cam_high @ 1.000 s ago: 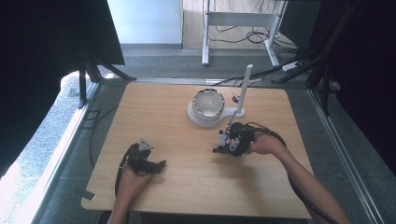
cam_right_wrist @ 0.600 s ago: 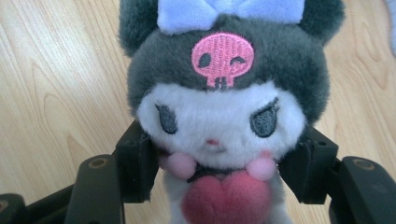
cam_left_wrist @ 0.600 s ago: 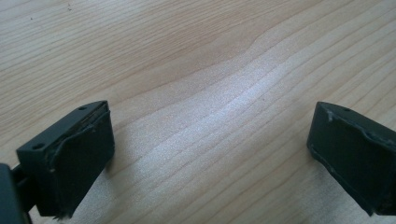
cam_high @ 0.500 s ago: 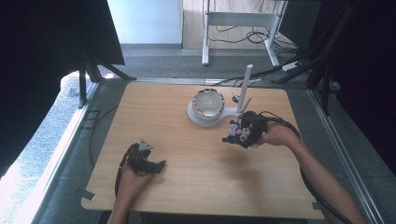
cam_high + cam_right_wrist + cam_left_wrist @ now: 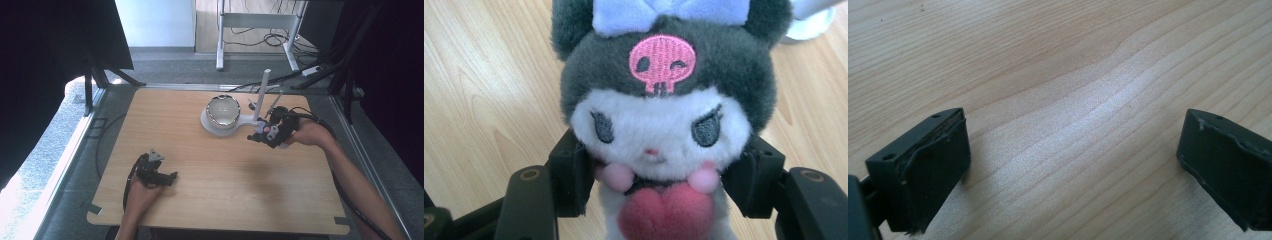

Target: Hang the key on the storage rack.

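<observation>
The right gripper squeezes a soft dark-and-white plush doll with a pink skull above the table's right side, carrying it, likely next into the shiny metal bowl just left.

The left hand-held gripper sits low at the near left, jaws spread wide apart. The right hand-held gripper is raised at arm's reach, its jaws clamped tight.

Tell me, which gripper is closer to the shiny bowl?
Right. The right gripper, shut on a plush doll, is just right of the shiny bowl on its white stand. The left gripper sits far off near the table's front-left edge, jaws open.
</observation>
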`<state>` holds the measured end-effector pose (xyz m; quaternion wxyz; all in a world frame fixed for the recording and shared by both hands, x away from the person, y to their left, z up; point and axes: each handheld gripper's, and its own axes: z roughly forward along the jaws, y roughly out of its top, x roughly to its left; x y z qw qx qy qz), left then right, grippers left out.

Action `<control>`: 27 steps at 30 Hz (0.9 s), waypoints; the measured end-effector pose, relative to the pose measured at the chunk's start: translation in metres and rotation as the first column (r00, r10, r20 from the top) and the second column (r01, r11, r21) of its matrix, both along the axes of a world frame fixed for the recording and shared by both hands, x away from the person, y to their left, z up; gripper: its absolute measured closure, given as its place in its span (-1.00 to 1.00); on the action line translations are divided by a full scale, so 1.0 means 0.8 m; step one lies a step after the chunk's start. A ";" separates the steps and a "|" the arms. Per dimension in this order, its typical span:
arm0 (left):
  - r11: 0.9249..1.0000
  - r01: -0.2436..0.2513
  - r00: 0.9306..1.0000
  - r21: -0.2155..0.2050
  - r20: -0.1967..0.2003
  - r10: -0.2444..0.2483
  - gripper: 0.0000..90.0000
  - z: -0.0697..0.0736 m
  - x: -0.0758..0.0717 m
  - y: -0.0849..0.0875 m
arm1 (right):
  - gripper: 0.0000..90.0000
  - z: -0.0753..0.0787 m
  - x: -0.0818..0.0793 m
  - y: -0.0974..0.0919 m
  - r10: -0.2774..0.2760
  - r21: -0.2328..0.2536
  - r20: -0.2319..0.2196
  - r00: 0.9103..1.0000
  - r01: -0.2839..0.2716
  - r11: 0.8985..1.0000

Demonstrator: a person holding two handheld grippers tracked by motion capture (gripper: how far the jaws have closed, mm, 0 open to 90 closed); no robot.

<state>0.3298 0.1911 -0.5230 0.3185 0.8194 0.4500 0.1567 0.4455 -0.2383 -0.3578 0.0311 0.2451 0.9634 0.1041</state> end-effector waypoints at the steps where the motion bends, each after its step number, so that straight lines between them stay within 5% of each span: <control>1: 1.000 0.000 1.000 0.000 0.000 0.000 -0.99 0.000 0.000 0.000 | -0.19 0.003 0.002 -0.003 -0.004 0.001 0.004 1.000 0.004 1.000; 27: 1.000 0.002 1.000 0.000 -0.004 -0.002 -0.99 0.000 0.000 0.000 | -0.19 0.062 0.041 -0.056 -0.162 0.024 0.062 0.985 0.161 0.987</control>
